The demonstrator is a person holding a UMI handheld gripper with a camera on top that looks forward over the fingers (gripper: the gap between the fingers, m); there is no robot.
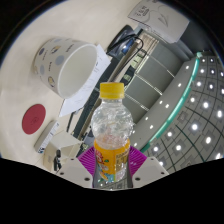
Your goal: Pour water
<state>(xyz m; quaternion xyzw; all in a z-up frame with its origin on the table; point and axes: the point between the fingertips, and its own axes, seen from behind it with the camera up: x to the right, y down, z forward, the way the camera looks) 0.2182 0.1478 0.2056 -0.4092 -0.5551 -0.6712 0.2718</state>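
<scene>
While pinched between both pads (90,158) of the hand-held gripper (110,165), bottle (111,135) stands upright, yellow cap (111,91) on, orange label low on the body. Clear plastic, ribbed, water-filled: probably fairly heavy for its size, thin-walled, apt to buckle or slip under a hard squeeze. Best held low at the label band, as now. Just beyond, up and left, a white cup (66,63) lying tilted, mouth facing the fingers. Near it, a red disc (35,117) flat on the white tabletop (20,95). Cap apparently not yet off, so no pouring begun.
</scene>
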